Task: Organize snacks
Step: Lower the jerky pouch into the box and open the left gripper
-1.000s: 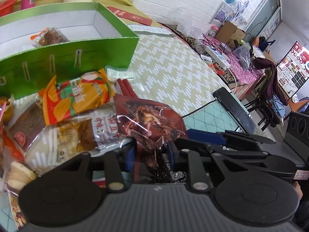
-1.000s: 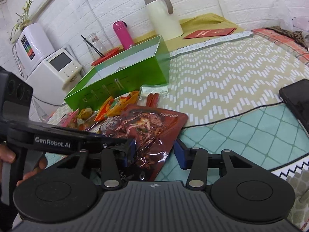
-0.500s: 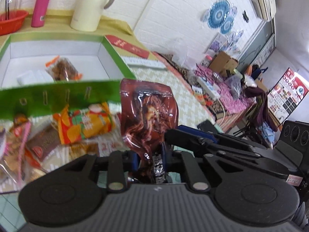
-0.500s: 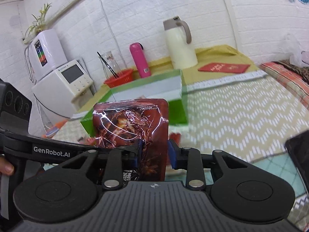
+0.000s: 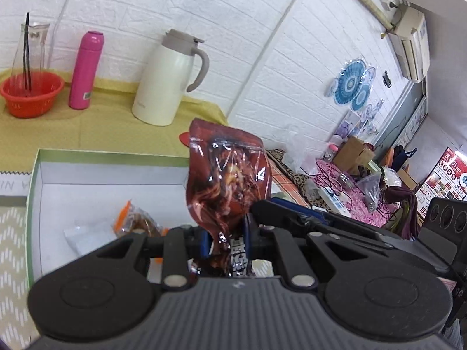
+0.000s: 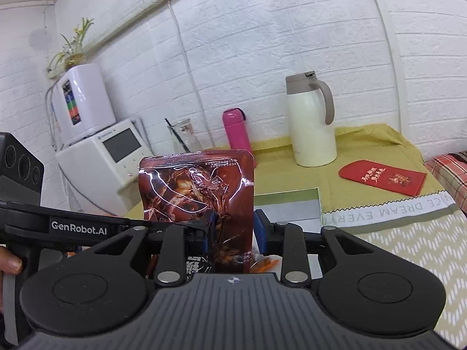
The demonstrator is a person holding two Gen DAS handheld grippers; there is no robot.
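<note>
Left gripper clamped tight on dark red snack pouch; right gripper pinching same pouch, upright above green box; two small packets inside.

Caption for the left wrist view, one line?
Left gripper holds a dark red snack pouch upright above the green box, right gripper alongside.

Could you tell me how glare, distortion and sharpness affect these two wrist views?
Left wrist view: fisheye bends the wall lines, white glare streaks the dark red snack pouch, and the cluttered far right is soft. Right wrist view: the same bending of the brick wall, bright highlights across the pouch, even daylight, no hard shadows, the cream jug fairly sharp.
</note>
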